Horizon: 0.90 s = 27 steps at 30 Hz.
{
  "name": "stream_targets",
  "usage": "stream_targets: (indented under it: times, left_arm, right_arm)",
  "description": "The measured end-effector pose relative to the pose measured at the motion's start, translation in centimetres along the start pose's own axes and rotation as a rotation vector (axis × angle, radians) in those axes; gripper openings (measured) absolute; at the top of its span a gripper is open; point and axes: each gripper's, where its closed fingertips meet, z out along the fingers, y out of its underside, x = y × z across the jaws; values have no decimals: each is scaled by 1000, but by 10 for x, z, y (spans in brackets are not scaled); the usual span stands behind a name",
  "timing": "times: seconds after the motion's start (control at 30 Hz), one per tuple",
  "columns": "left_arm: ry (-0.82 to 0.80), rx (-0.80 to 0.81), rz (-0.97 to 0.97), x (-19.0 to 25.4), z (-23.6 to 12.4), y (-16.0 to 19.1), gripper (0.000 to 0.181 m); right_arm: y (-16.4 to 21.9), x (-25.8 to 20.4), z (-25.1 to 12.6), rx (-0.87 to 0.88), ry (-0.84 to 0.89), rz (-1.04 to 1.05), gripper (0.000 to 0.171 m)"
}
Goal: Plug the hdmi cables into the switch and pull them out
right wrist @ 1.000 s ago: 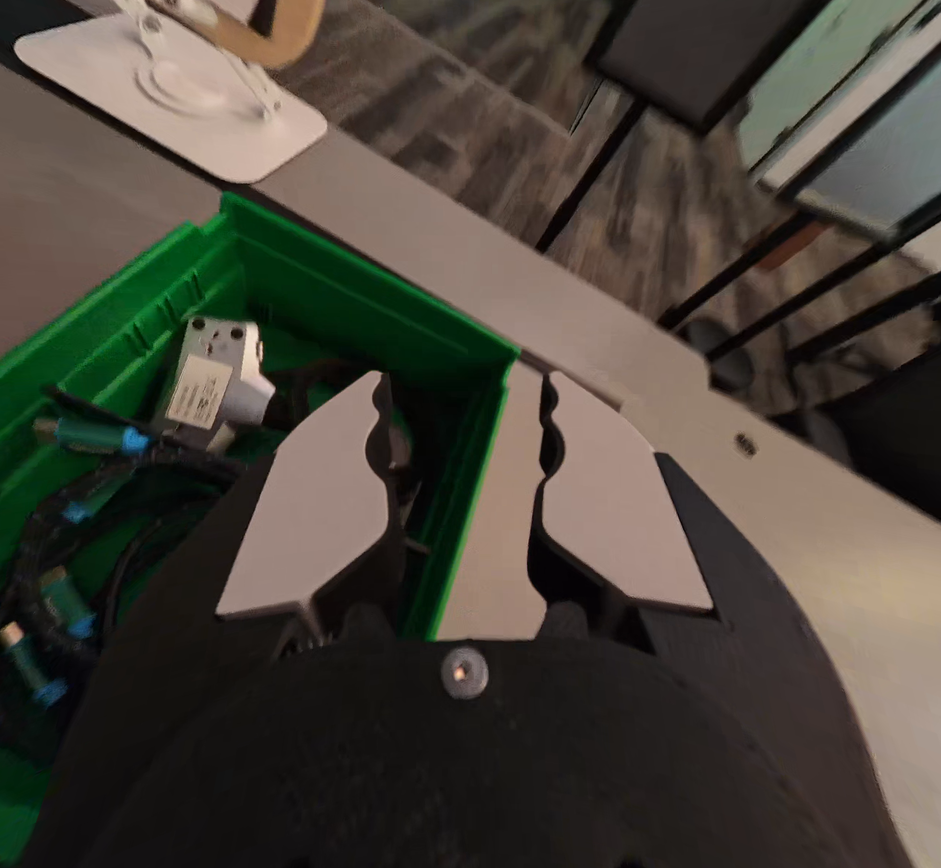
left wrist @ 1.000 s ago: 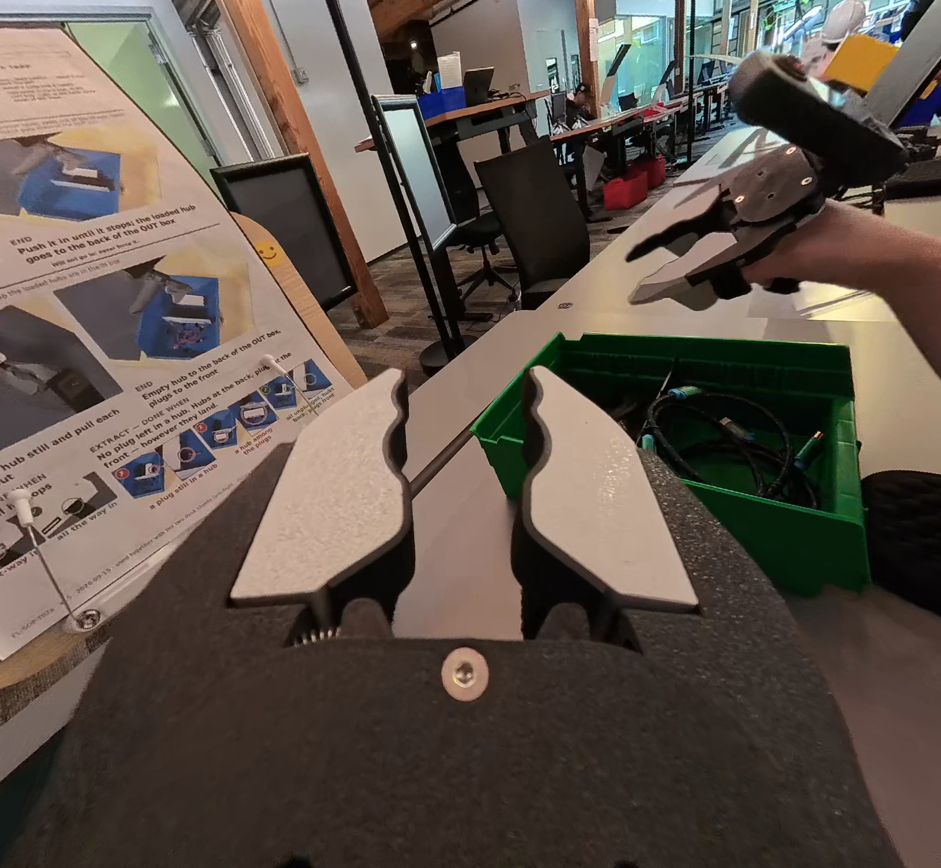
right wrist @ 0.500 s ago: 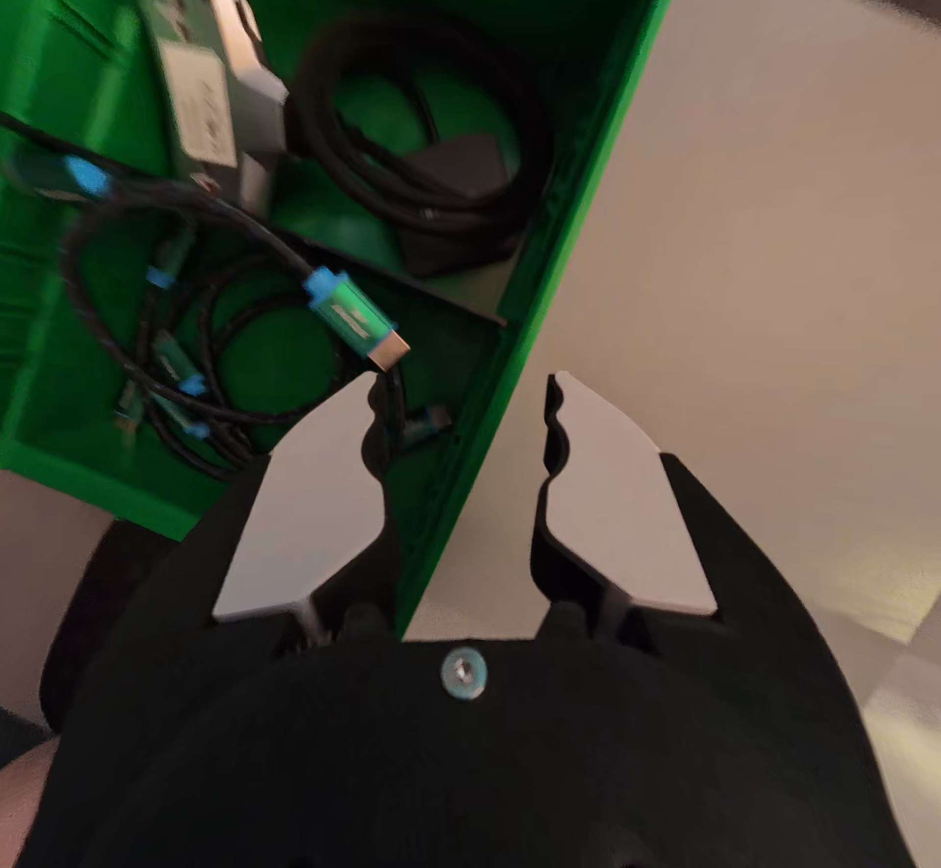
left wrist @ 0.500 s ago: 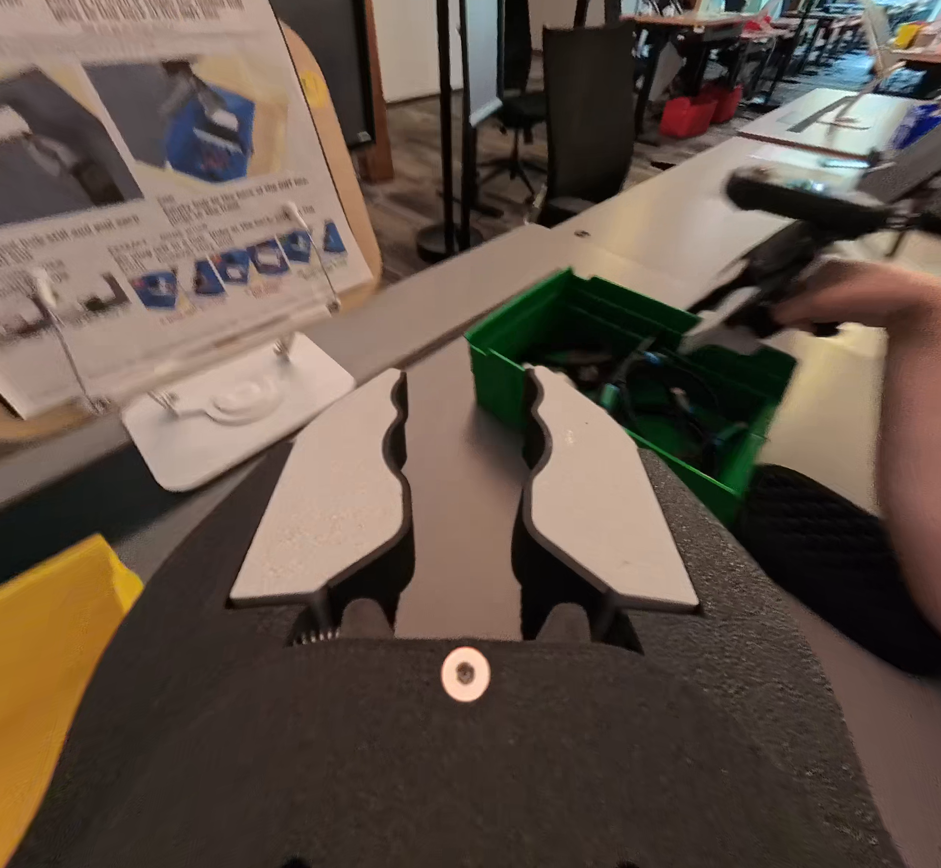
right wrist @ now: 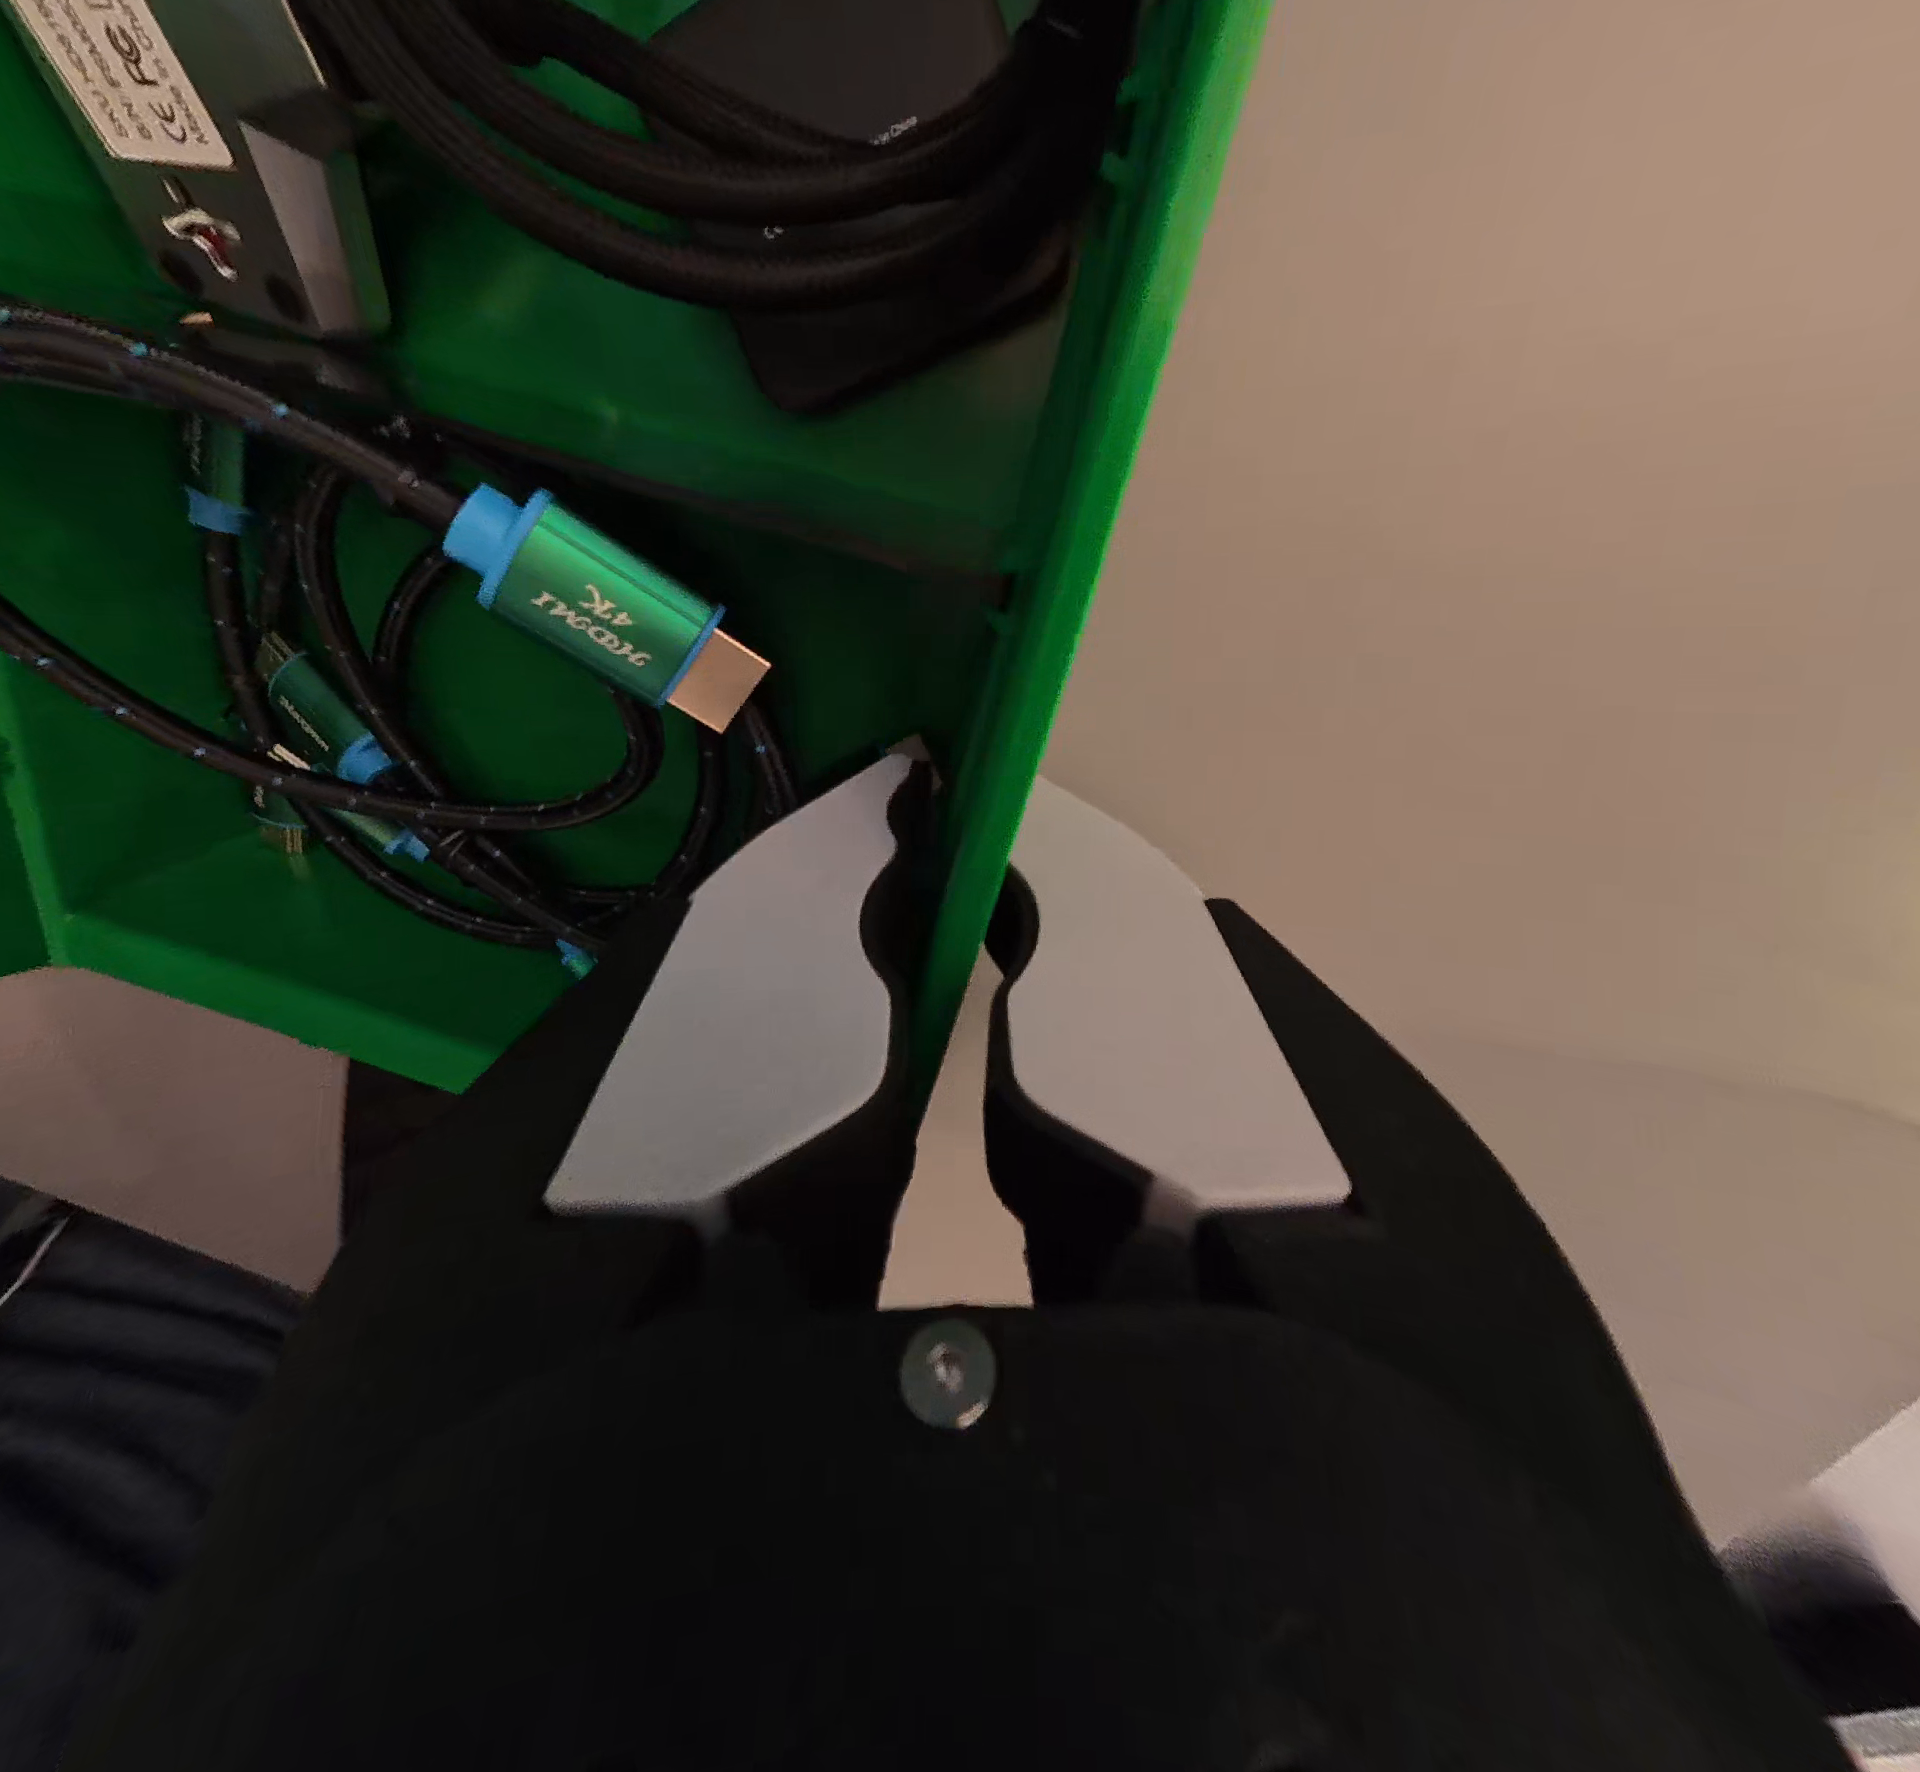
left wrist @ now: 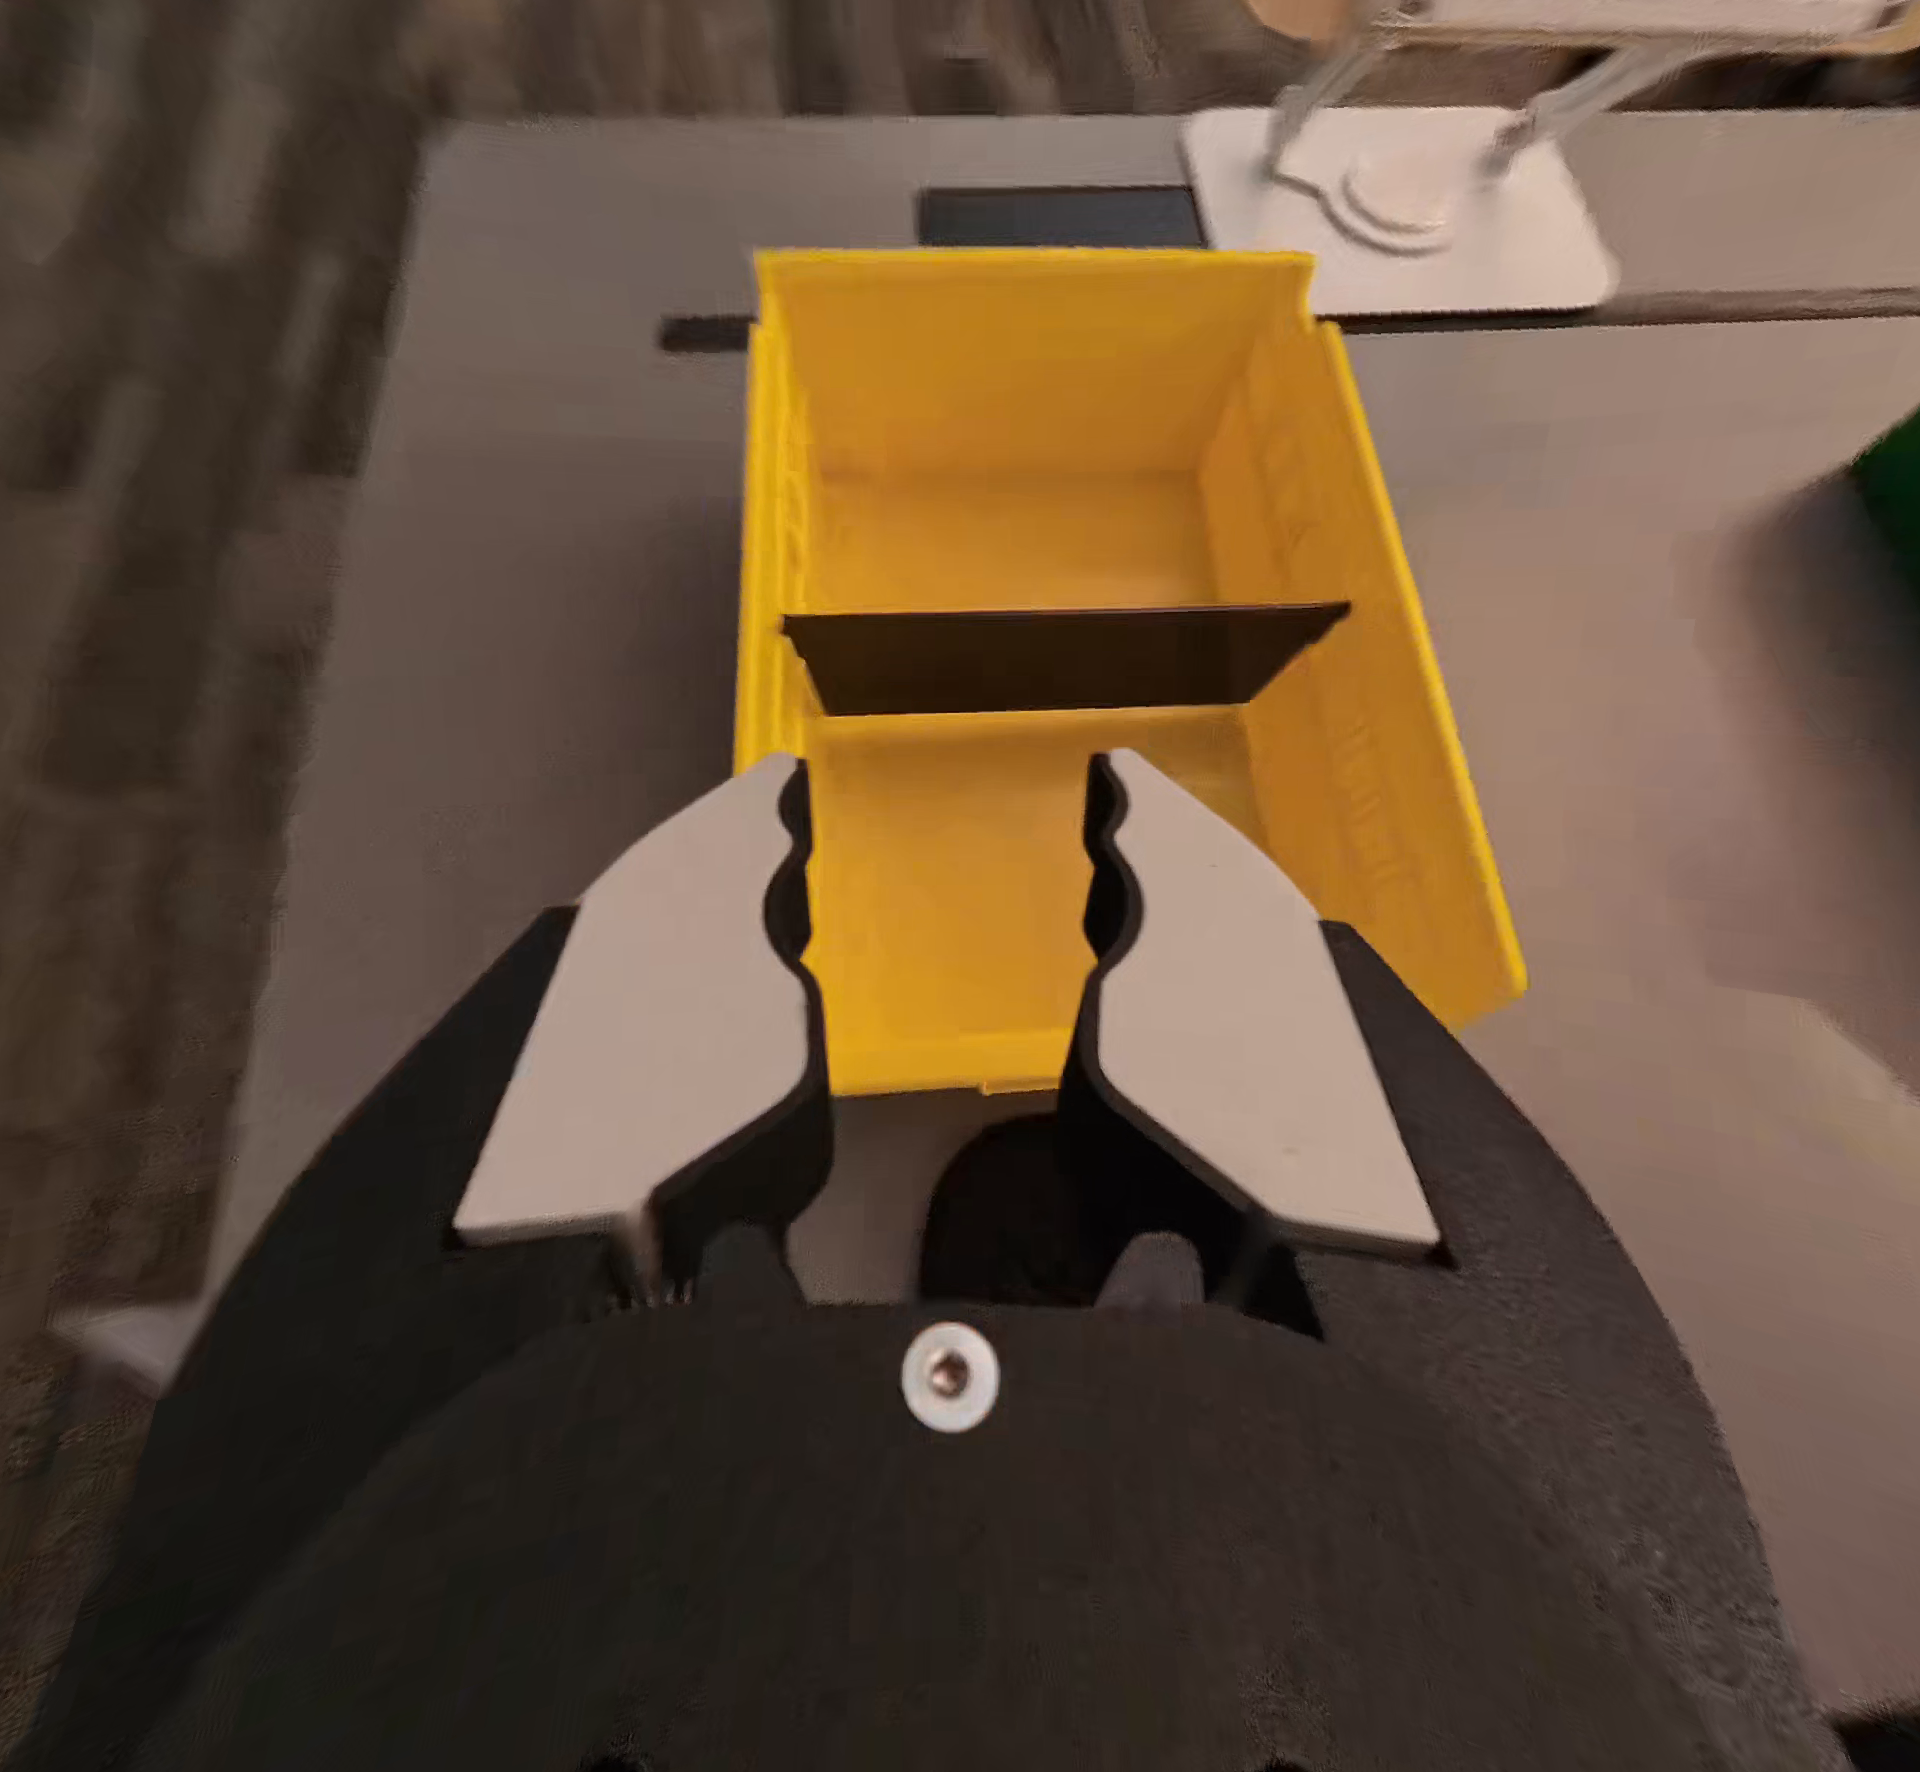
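The right gripper (right wrist: 951, 792) has its fingers (right wrist: 769, 974) closed on the long side wall of the green bin (right wrist: 1091, 434), one finger inside the bin and one outside on the desk (right wrist: 1507, 475), the thin plastic wall pinched between them. The task's things all lie to the left of that wall, inside the bin. The nearest HDMI plug (right wrist: 603, 605) sits just ahead of the inner finger: a glossy green metal shell with a blue strain collar and a bare metal tip, its long axis slanting toward the gripped wall. Its braided black cable (right wrist: 499, 808) coils beneath it with other plugs. Beyond a low divider, toward the bin's far end, lies the switch (right wrist: 208, 112), a grey metal box with a white label, beside a bundle of thick black cord (right wrist: 727, 164).

The left gripper (left wrist: 945, 766) hovers with fingers (left wrist: 665, 995) spread apart and empty above an empty yellow bin (left wrist: 1330, 683), smooth plastic with a black divider (left wrist: 1060, 657) across it, near the desk's far edge. The green bin is probably the blurred patch at the right border of that view, so the right gripper is far nearer the cables.
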Motion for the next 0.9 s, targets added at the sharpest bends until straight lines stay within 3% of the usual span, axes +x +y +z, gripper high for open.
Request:
stream_targets:
  times: [0.07,0.13,0.3,0.4,0.63,0.7,0.77,0.9]
  left_arm:
    - [44,36,-32,-16,12,3,41]
    - [43,35,-20,-27,24,8,48]
    - [16,-193,53,-41,66,42,58]
    - [-15,-278,88,-42,79,52,47]
    - [-159,-440,237,-56,91,70,36]
    - [-248,-470,333,-64,90,70,24]
    - [-305,-499,462,-66,90,70,25]
    - [-198,-486,413,-50,93,70,22]
  right_arm:
    - [0,-10,2,-30,-24,20,8]
    - [-4,-22,4,-63,-41,37,7]
    - [-23,-45,13,-99,33,-46,7]
    - [-32,-64,18,-111,46,-72,7]
    - [-40,-121,30,-166,51,-45,7]
    - [-45,-137,34,-158,55,-40,7]
    - [-51,-150,38,-143,71,-28,7]
    - [-55,-169,42,-130,58,-58,8]
